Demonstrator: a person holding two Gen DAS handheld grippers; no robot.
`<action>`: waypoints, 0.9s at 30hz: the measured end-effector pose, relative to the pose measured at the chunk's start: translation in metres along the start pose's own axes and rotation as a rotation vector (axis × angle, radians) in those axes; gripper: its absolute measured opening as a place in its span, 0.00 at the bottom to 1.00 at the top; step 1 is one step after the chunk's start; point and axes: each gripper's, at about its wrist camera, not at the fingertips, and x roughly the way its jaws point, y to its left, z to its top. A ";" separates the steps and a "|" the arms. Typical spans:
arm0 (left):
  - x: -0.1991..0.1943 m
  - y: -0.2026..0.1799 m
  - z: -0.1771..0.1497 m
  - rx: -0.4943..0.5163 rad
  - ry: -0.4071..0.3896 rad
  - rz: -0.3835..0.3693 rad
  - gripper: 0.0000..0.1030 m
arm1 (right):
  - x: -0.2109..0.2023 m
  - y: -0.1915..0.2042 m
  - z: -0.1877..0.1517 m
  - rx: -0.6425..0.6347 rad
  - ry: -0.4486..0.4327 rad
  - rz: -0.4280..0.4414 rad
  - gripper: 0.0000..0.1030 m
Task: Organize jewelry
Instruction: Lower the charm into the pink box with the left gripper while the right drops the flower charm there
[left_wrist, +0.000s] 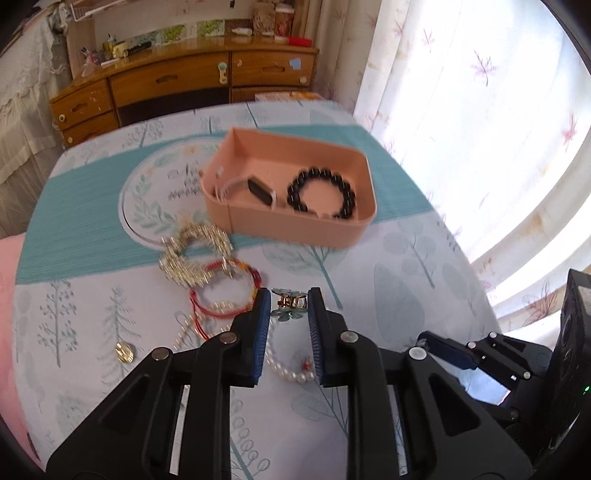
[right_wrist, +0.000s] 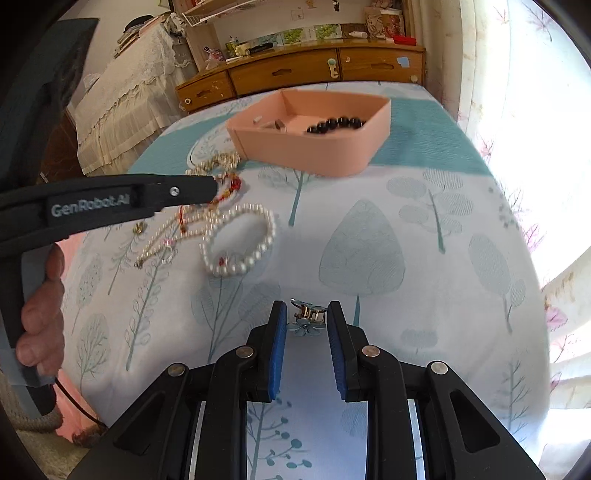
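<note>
Right wrist view: we clamp a small green flower hair clip (right_wrist: 308, 320) in each gripper, black bead bracelet (right_wrist: 338, 123) already in pink plastic box (right_wrist: 314, 155), pearl bracelet (right_wrist: 240, 240) still out.

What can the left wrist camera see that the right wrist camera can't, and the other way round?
Left wrist only: a flower clip between the left gripper's pads. Right wrist only: a similar clip in the right gripper, and a hand on the left gripper's handle. Both: the pink box holding the black bead bracelet, and the pearl bracelet on the cloth.
</note>
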 end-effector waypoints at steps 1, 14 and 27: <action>-0.003 0.002 0.007 -0.003 -0.011 0.001 0.17 | -0.004 0.001 0.008 -0.011 -0.021 -0.009 0.22; 0.018 0.022 0.109 -0.075 -0.074 0.067 0.17 | -0.008 -0.018 0.136 0.069 -0.171 -0.025 0.22; 0.084 0.027 0.133 -0.080 -0.030 0.087 0.18 | 0.073 -0.036 0.190 0.125 -0.049 -0.085 0.27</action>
